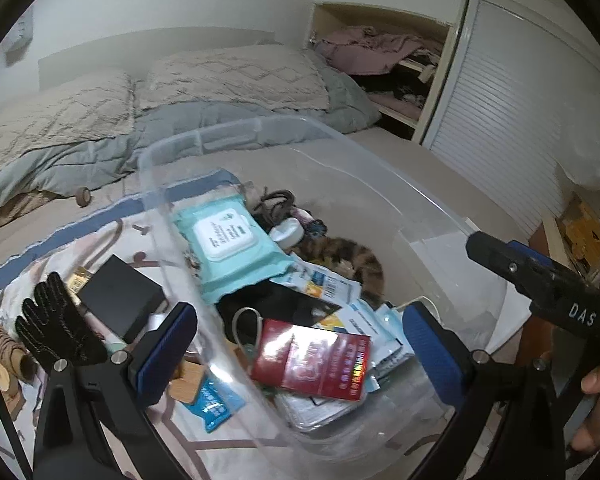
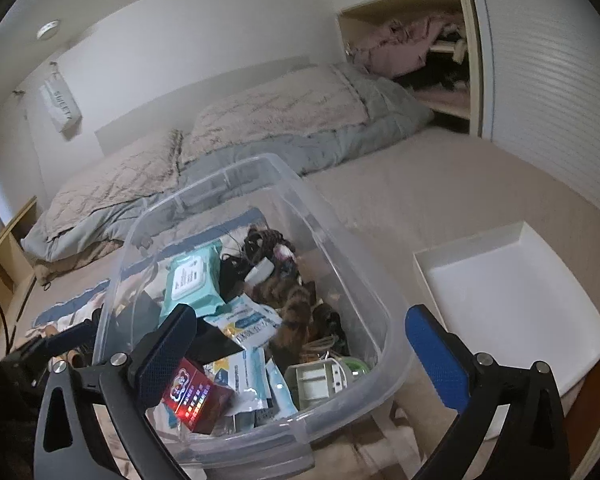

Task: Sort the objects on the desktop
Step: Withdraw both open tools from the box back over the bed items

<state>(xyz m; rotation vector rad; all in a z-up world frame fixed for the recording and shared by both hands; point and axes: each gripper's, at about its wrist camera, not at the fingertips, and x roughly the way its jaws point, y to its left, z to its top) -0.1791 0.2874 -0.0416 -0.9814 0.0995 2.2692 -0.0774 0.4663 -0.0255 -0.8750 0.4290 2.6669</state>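
Observation:
A clear plastic bin (image 1: 172, 216) (image 2: 384, 344) stands on the bed, full of small items: a teal wipes pack (image 1: 228, 248) (image 2: 192, 280), a red carton (image 1: 316, 360) (image 2: 198, 400), mask packets (image 2: 252, 320), a furry brown item (image 1: 352, 260) (image 2: 296, 312) and a white jar (image 1: 287, 232). My left gripper (image 1: 296, 348) is open, straddling the bin's left wall above the red carton. My right gripper (image 2: 300, 356) hangs open over the bin's near end with nothing between its fingers; it also shows at the right of the left wrist view (image 1: 540, 276).
Left of the bin on a patterned cloth lie a black glove (image 1: 56, 320), a black box (image 1: 120, 296) and a blue packet (image 1: 216, 400). A white tray (image 2: 432, 268) sits right of the bin. Pillows (image 1: 236, 72) and a quilt lie behind. A hand (image 1: 596, 396) holds the right gripper.

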